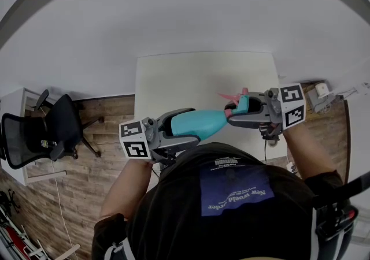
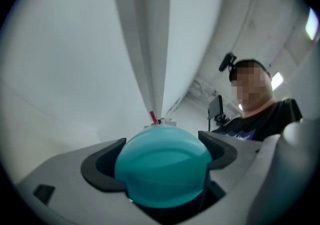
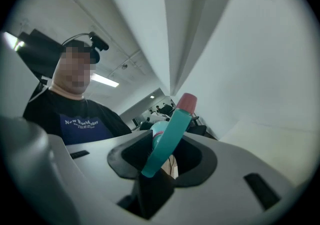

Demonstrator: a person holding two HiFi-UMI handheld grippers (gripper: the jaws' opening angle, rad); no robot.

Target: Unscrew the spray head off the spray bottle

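From the head view the bottle (image 1: pixel 199 121) lies level in the air over the table (image 1: pixel 202 71), with the left gripper (image 1: pixel 184 129) pinching its body and the right gripper (image 1: pixel 241 115) pinching the head (image 1: pixel 238 104)

The left gripper view shows only the base (image 2: pixel 162 169) filling the jaws

The right gripper view shows the head's teal lever (image 3: pixel 167 139) between the jaws, with the neck hidden

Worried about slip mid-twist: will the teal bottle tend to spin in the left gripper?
Probably could spin: the bottle looks round and glossy. It seems stiff, showing no dent where the left gripper clamps it.
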